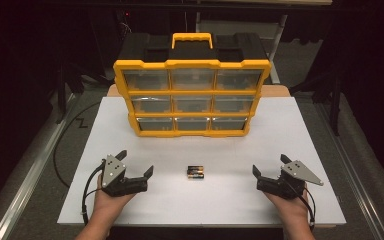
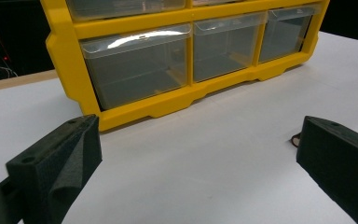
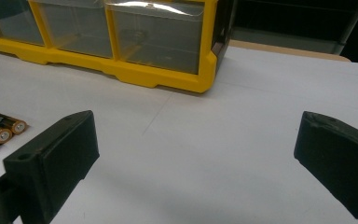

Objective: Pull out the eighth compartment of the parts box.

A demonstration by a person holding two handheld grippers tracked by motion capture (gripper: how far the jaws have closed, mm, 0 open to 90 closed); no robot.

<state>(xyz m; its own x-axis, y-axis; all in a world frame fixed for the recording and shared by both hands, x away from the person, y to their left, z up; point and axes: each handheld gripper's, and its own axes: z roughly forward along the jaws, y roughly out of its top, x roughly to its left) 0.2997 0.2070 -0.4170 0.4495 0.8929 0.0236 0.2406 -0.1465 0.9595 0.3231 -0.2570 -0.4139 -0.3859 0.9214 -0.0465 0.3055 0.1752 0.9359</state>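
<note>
Batteries point(image 1: 196, 172) lay on the counter point(image 1: 280, 130) between both grippers, in front of the yellow drawer organizer point(image 1: 192, 95), probably three. Left gripper point(image 1: 137, 164) and right gripper point(image 1: 270, 167) were wide, empty. Pre-grasp step; next move needs one gripper over the batteries.

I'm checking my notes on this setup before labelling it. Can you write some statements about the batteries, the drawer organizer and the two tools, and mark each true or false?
1. The batteries lie on the white table between the two tools. True.
2. The left tool is shut on a battery. False: its jaws stand open and hold nothing.
3. The yellow drawer organizer stands upright with all its drawers pushed in. True.
4. The right tool touches the organizer. False: it rests well short of it, near the table's front edge.
5. The batteries lie inside a drawer. False: they lie on the table in front of the organizer.
</note>
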